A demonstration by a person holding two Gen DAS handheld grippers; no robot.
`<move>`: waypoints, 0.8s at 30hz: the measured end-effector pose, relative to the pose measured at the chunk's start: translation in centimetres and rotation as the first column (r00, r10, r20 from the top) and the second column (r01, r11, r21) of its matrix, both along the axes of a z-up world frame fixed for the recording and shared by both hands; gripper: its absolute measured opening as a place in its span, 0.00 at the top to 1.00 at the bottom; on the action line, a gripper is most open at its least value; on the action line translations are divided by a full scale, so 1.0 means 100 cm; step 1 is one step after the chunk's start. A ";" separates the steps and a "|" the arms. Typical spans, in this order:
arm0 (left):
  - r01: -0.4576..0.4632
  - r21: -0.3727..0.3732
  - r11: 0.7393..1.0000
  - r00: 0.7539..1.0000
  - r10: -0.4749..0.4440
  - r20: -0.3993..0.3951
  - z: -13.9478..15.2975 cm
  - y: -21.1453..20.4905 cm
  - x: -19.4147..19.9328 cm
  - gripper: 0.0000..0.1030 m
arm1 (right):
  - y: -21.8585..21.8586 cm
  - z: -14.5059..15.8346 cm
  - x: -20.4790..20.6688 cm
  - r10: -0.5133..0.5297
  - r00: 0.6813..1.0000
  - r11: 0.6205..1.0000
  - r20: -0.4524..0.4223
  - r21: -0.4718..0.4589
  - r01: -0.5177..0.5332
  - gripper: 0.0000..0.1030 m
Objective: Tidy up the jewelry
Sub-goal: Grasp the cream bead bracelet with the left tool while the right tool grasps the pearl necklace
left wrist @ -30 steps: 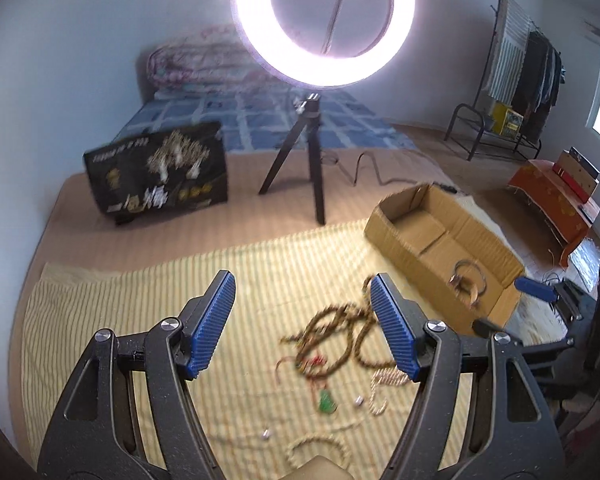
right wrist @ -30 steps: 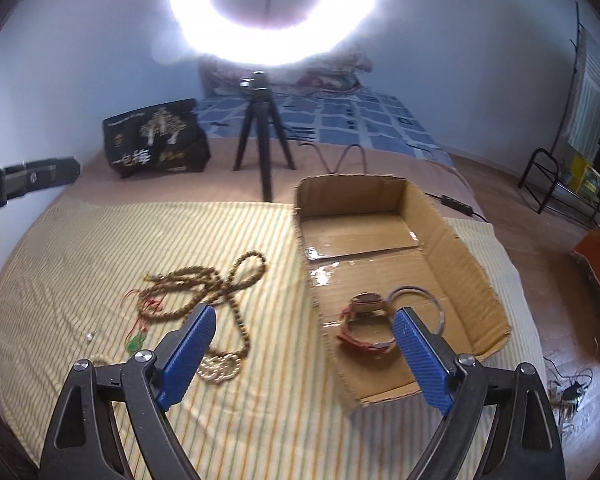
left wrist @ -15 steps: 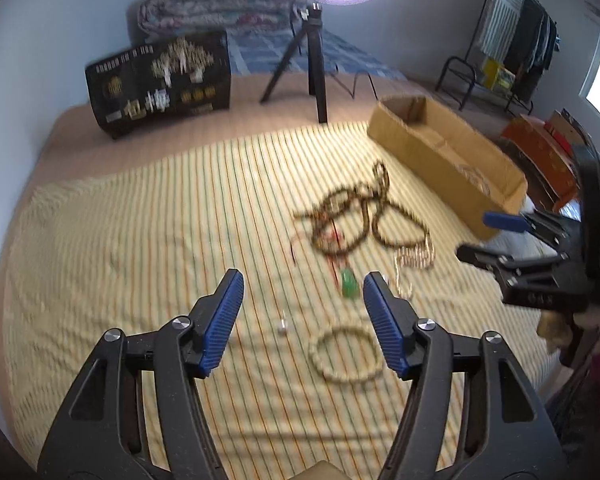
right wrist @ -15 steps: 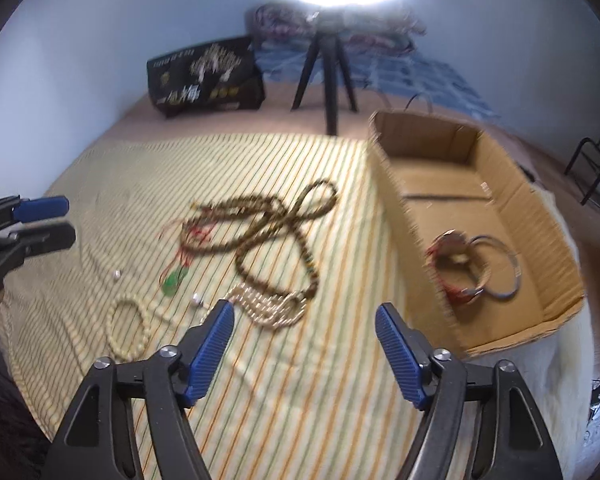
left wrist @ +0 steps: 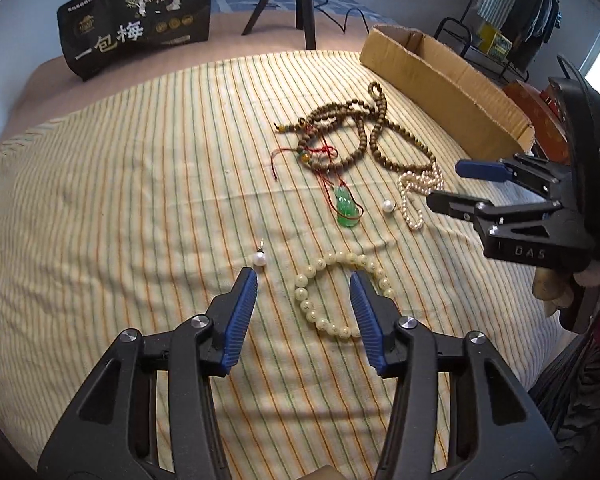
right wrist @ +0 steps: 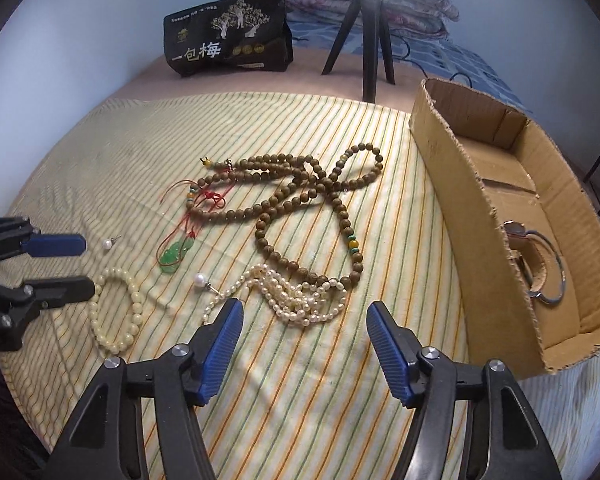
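Observation:
Jewelry lies on a striped yellow cloth. My left gripper [left wrist: 303,279] hovers over a pale bead bracelet [left wrist: 328,258], its jaws closing; the pads are not pressing on the bracelet's left side, which lies below between them. A pearl earring [left wrist: 259,259] sits by the left fingertip. My right gripper [right wrist: 304,306] hangs just short of a white pearl necklace [right wrist: 284,292], jaws closing with nothing between them. Further off lie a long brown bead necklace [right wrist: 300,196], a green jade pendant [right wrist: 174,256] and a second pearl earring [right wrist: 199,279].
An open cardboard box [right wrist: 480,208] stands at the cloth's right edge with a watch [right wrist: 516,230] and a silver bangle [right wrist: 552,280] inside. A black printed bag [right wrist: 228,36] and a tripod [right wrist: 370,40] stand behind the cloth. The left gripper [right wrist: 86,266] shows at the left edge.
Both grippers have sunk toward the cloth and tipped downward, and both pairs of jaws have narrowed. The ring light has left both views.

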State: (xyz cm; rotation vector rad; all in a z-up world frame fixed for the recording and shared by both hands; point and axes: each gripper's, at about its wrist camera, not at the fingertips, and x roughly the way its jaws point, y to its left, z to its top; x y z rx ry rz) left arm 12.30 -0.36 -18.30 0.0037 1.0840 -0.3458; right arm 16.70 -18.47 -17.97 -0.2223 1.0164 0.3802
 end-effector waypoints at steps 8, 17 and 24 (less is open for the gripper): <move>0.007 0.027 1.000 0.999 -0.006 -0.032 -0.019 -0.003 0.006 0.58 | 0.007 -0.009 0.011 -0.002 1.000 1.000 -0.030 0.008 0.003 0.38; -0.003 0.031 1.000 1.000 0.004 -0.026 -0.023 -0.004 0.008 0.73 | 0.012 -0.011 0.011 0.024 0.998 0.999 -0.052 0.026 -0.023 0.67; -0.010 0.028 1.000 1.000 0.011 -0.030 -0.021 -0.004 0.008 0.92 | 0.015 -0.011 0.007 0.053 0.997 0.998 -0.063 0.019 -0.051 0.88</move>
